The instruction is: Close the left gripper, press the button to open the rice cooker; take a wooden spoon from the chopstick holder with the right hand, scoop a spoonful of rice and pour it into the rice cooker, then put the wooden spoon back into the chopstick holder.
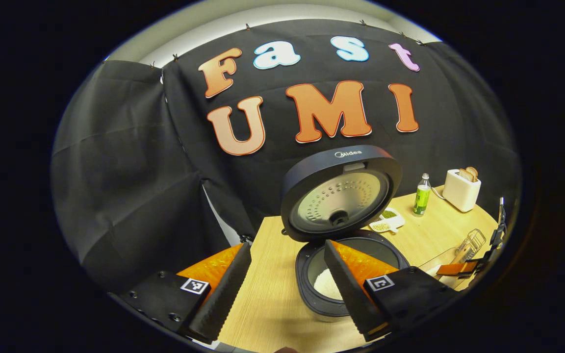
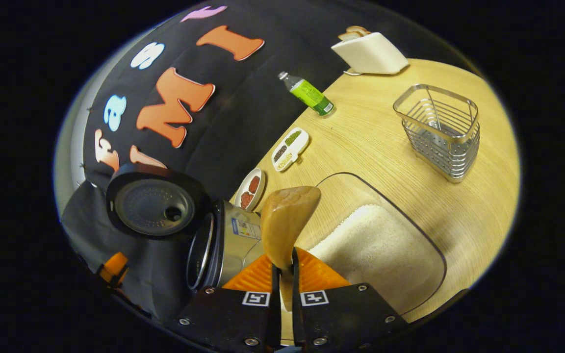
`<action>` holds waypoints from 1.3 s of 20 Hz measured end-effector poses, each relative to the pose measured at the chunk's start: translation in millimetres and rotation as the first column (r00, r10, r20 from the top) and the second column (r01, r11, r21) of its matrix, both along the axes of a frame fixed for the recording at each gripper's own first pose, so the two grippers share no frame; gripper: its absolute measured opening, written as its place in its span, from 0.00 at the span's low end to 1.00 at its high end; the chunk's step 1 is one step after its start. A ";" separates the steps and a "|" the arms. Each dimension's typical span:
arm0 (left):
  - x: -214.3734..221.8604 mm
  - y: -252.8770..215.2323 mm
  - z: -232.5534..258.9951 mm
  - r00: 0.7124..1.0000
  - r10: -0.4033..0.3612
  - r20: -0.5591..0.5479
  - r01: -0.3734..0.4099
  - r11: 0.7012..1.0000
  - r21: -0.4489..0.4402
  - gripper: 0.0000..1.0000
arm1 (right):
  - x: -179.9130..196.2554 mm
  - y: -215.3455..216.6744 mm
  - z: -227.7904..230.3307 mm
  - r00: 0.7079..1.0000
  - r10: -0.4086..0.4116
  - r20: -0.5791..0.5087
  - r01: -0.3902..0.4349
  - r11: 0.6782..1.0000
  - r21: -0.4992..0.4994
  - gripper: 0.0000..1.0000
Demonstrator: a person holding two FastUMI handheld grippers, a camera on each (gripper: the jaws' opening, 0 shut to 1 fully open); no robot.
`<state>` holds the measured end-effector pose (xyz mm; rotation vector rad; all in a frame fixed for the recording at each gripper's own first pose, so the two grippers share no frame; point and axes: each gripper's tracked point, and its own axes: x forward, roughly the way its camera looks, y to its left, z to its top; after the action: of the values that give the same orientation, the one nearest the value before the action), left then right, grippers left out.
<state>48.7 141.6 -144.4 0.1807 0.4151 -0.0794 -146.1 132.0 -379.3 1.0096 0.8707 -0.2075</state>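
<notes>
On the wooden table (image 2: 385, 142) in the right gripper view, we see the right gripper (image 2: 285, 267) clamped on the handle of the wooden spoon (image 2: 287, 220), its fingers nearly together, the bowl of the spoon rising toward 12 o'clock. Just at 3 o'clock of it lies the clear container of rice (image 2: 375, 245); at 9 o'clock stands the rice cooker (image 2: 223, 245), its lid (image 2: 152, 206) swung open. The wire chopstick holder (image 2: 439, 130) sits well apart at 2 o'clock, near the table's far edge, with bare tabletop between. In the left gripper view, we find the left gripper (image 1: 287, 289) spread wide and holding nothing, the open cooker's pot (image 1: 331, 279) between its fingers with rice inside.
</notes>
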 end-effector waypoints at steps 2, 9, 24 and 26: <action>0.4 -5.8 2.7 1.000 -0.006 0.007 0.006 1.000 -0.009 1.00 | 1.8 -8.2 3.5 0.999 -0.035 0.007 0.034 0.998 0.054 0.09; 1.8 -20.4 4.8 1.000 0.015 0.012 -0.015 0.999 -0.033 1.00 | 10.7 -50.2 27.0 0.989 -0.145 0.023 0.137 0.970 0.200 0.08; 1.8 -28.0 26.5 0.989 0.131 0.075 -0.124 0.988 -0.088 0.94 | 84.4 -72.5 126.3 0.949 -0.310 0.050 0.198 0.713 0.673 0.08; 0.4 -25.5 30.9 0.985 0.150 0.086 -0.143 0.986 -0.082 0.94 | 98.0 -61.5 136.6 0.958 -0.276 0.070 0.156 0.715 0.681 0.08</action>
<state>49.1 116.1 -113.5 0.0788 0.3321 0.0579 -48.1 70.5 -242.7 1.7949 0.6699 0.0080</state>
